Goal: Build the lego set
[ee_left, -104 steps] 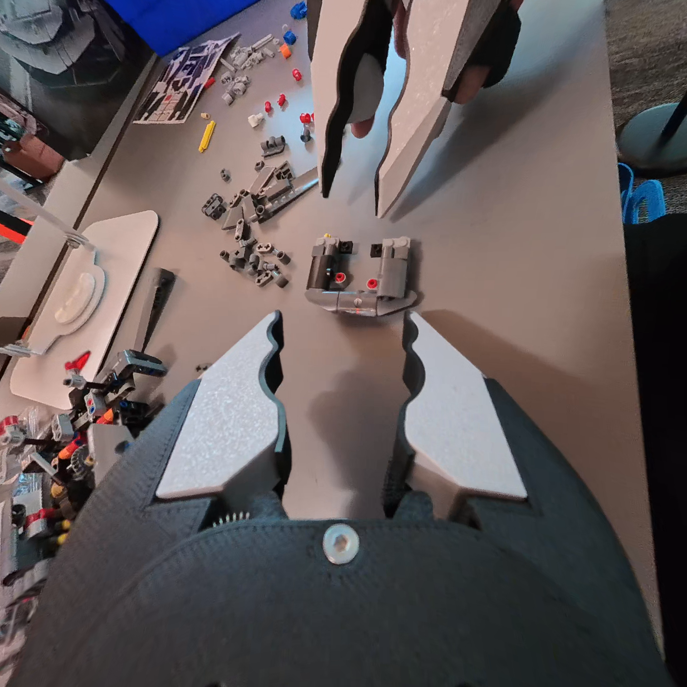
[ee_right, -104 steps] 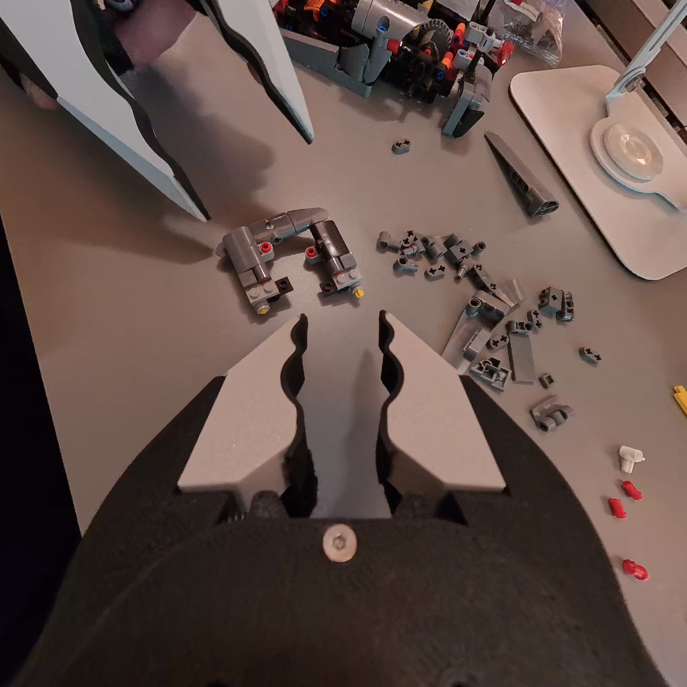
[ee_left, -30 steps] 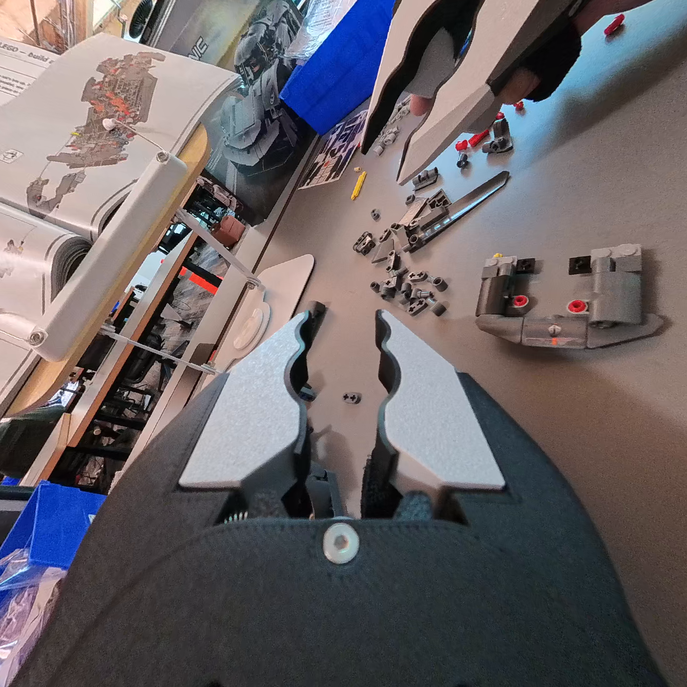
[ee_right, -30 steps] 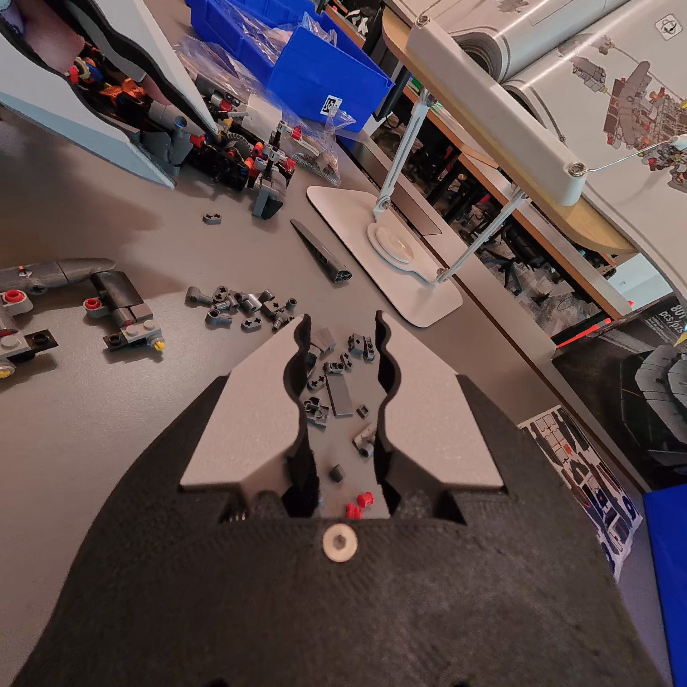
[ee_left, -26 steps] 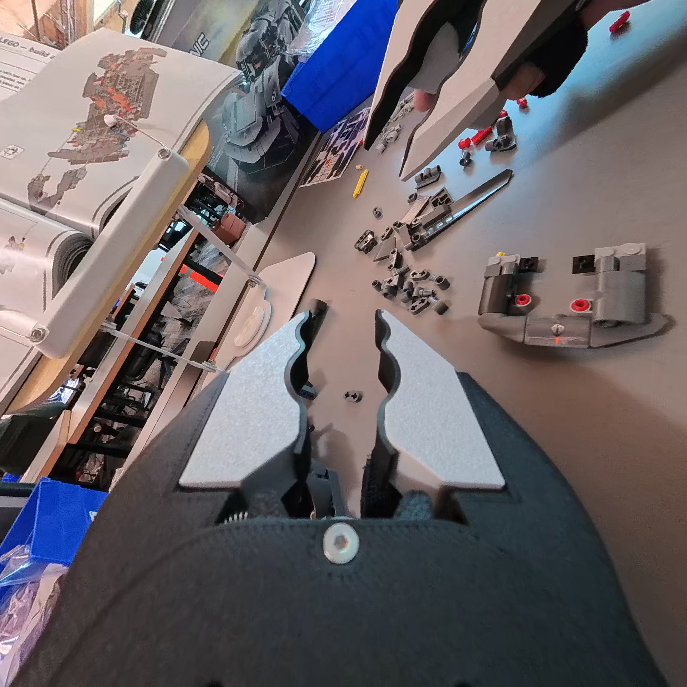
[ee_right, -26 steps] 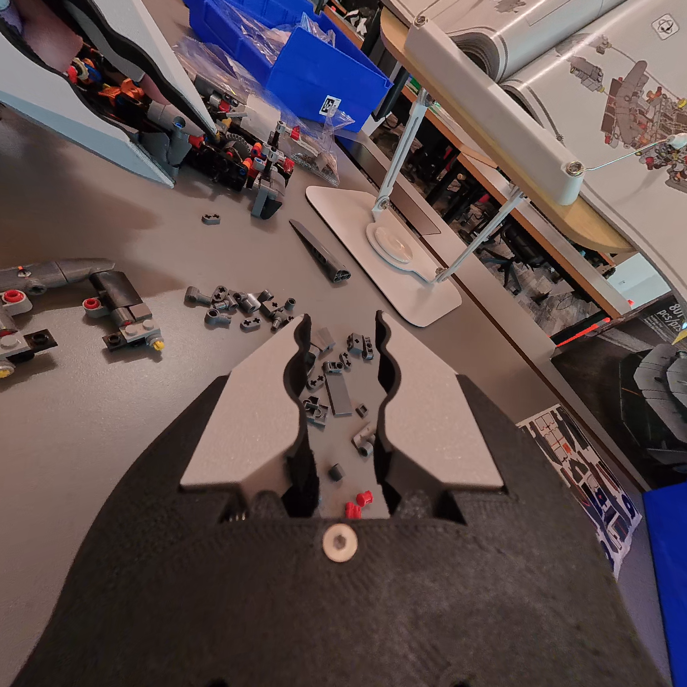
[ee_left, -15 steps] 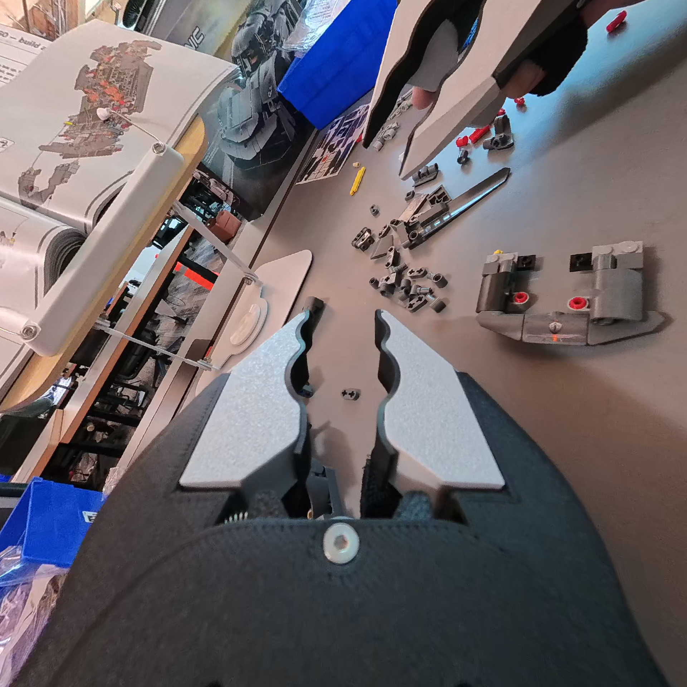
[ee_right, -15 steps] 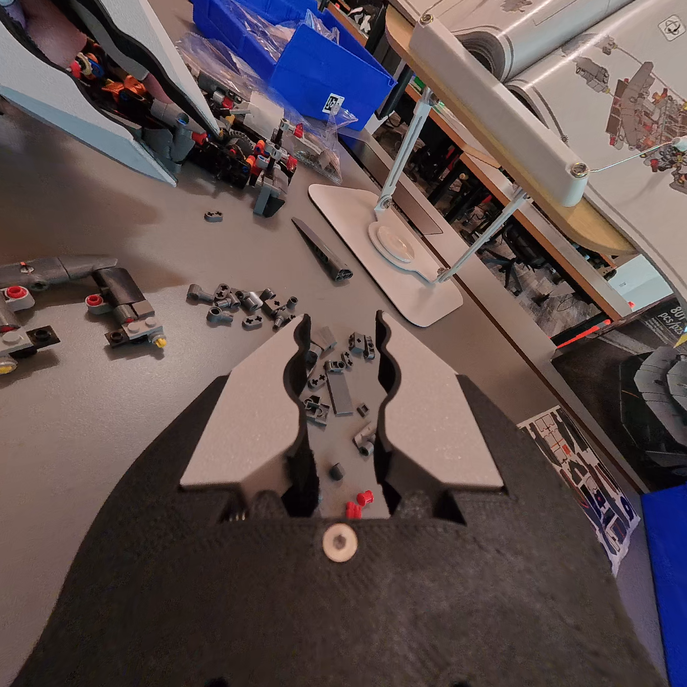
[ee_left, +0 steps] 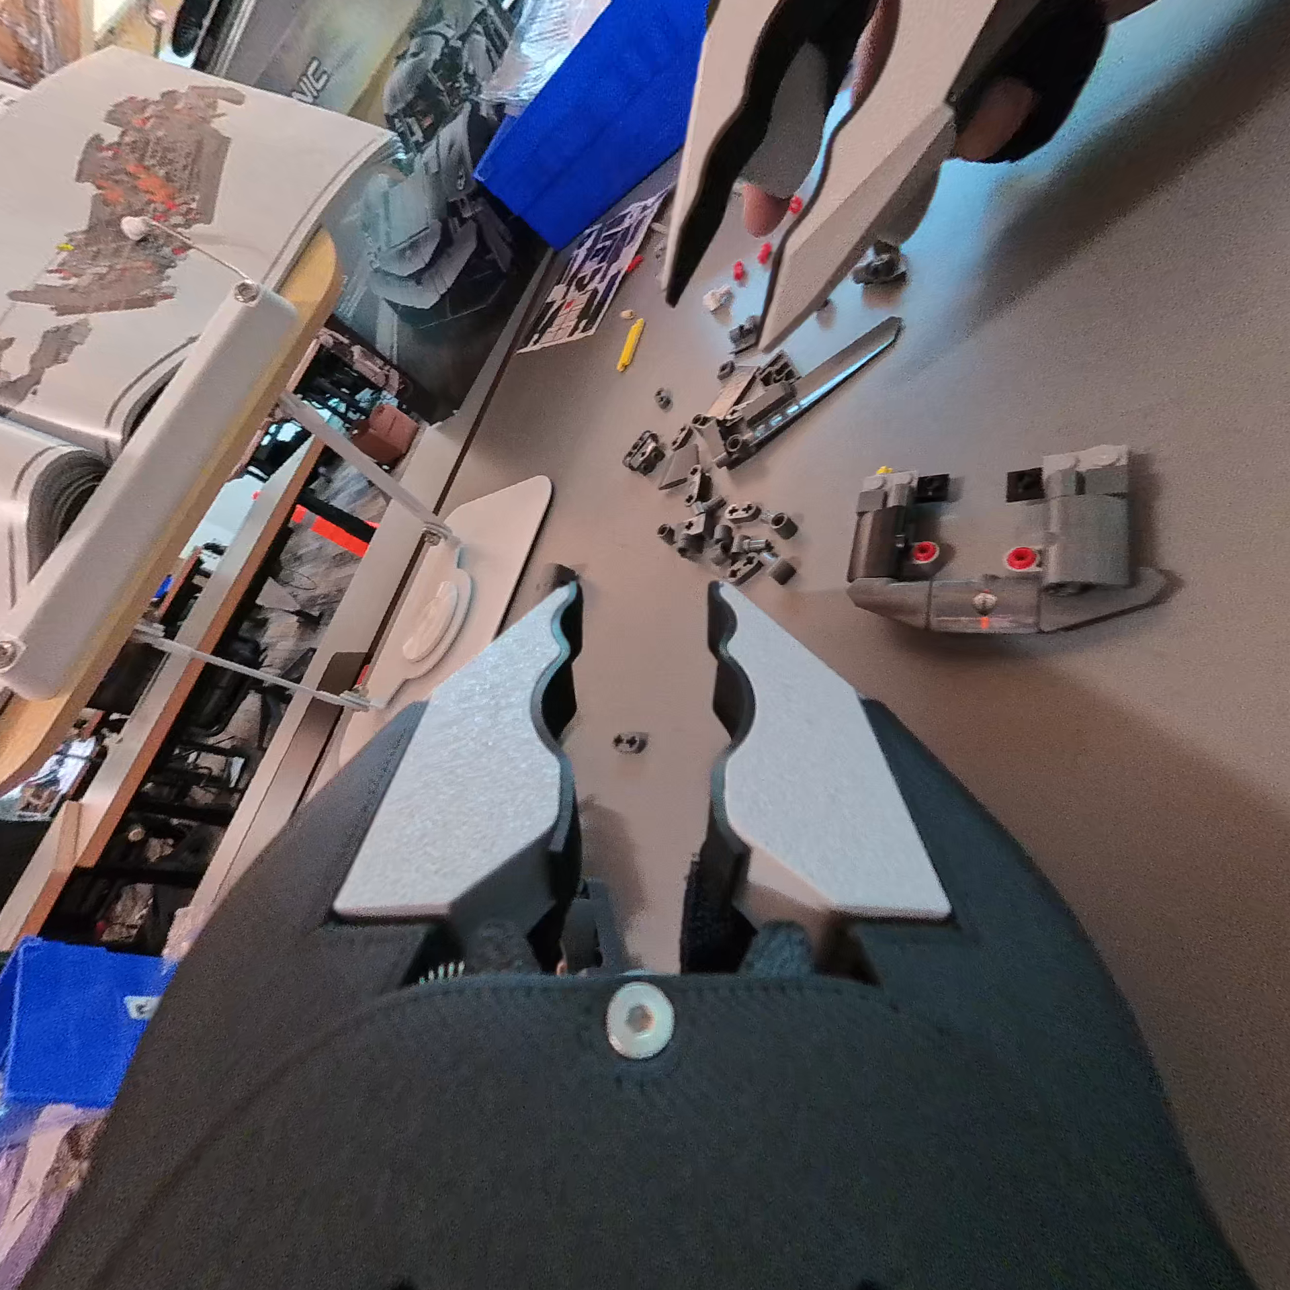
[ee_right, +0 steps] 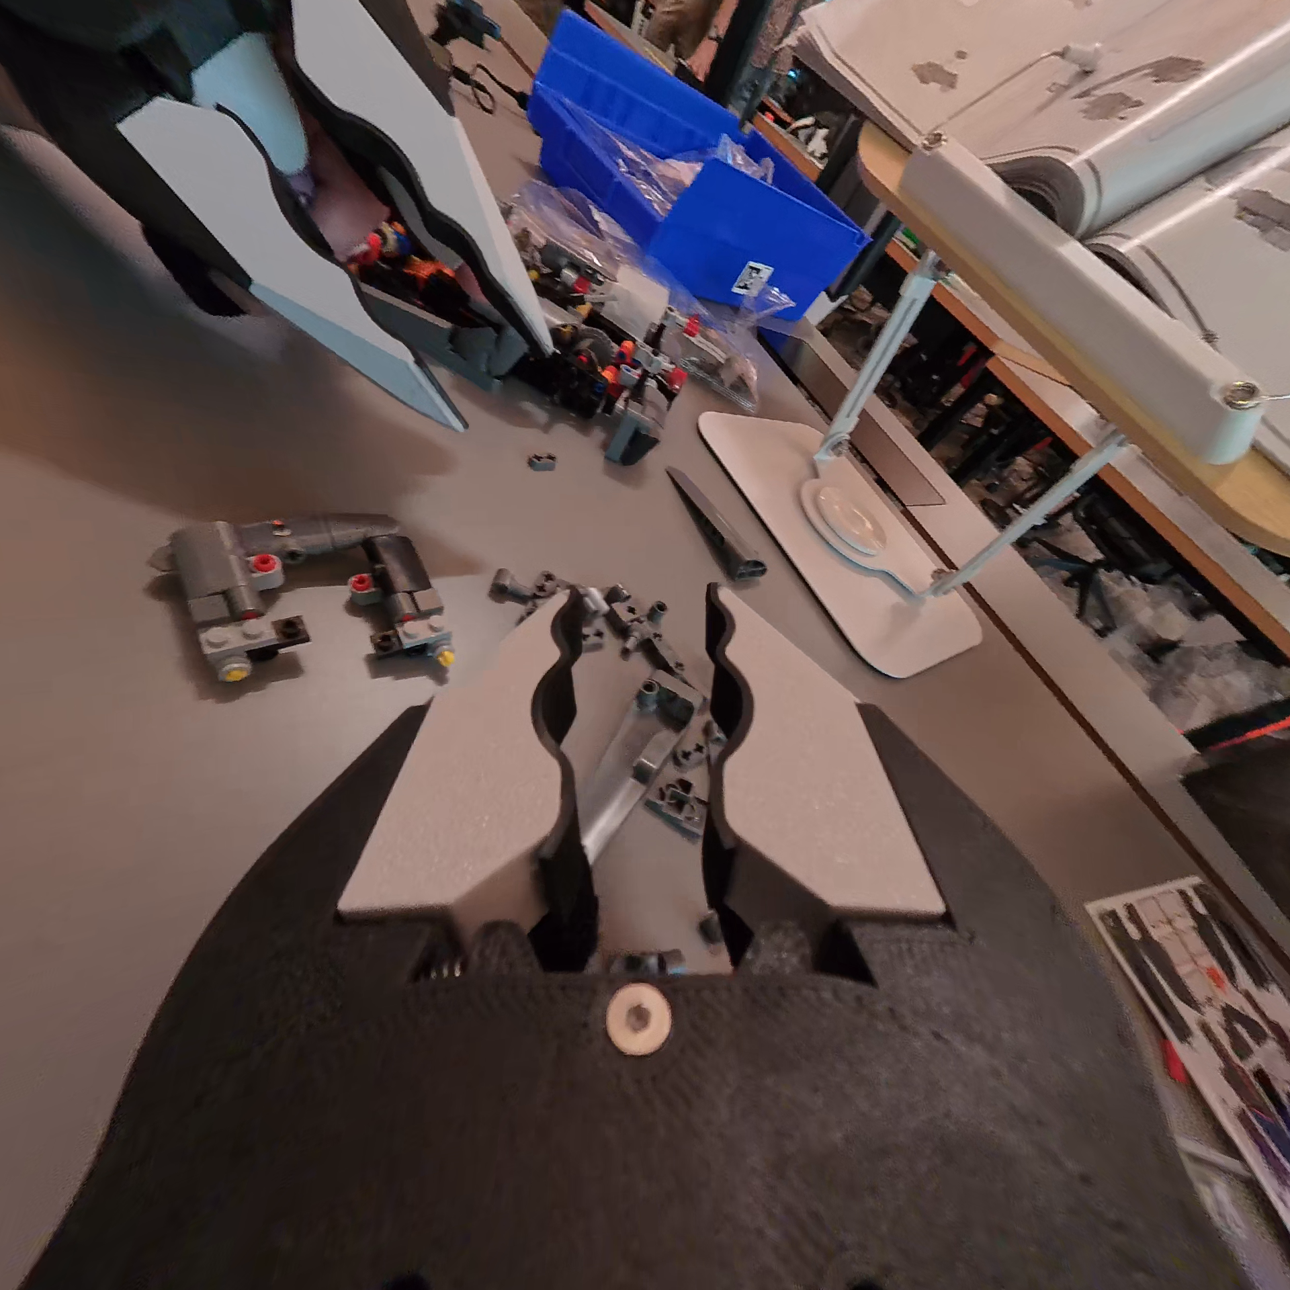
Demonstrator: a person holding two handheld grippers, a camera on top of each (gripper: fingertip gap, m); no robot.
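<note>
A grey table (ee_left: 1047,803) strewn with small building-block parts stands in a cluttered workshop, with an open instruction book (ee_right: 1117,84) propped on a white stand (ee_right: 838,544) at its far edge. A grey U-shaped block assembly with red pins (ee_left: 991,551) serves as the landmark.

The left gripper (ee_left: 642,593) hangs just above the table beside the assembly, on its stand-ward side, jaws apart and holding nothing; one tiny dark connector (ee_left: 630,742) lies on the table between its fingers, untouched. The right gripper (ee_right: 639,600) hovers over a heap of small dark grey pieces (ee_right: 628,621) just beside the assembly, jaws likewise apart and gripping nothing; a long grey beam (ee_right: 628,761) lies on the table beneath the gap.

Beyond the assembly, past a multi-coloured half-built model (ee_right: 600,363), stands a blue bin (ee_right: 740,230) holding clear plastic bags (ee_right: 670,167); what is in the bags cannot be made out. More clear bags (ee_right: 698,328) lie on the table in front of the bin. A dark tapered panel (ee_right: 712,530) lies between the assembly and the stand.
</note>
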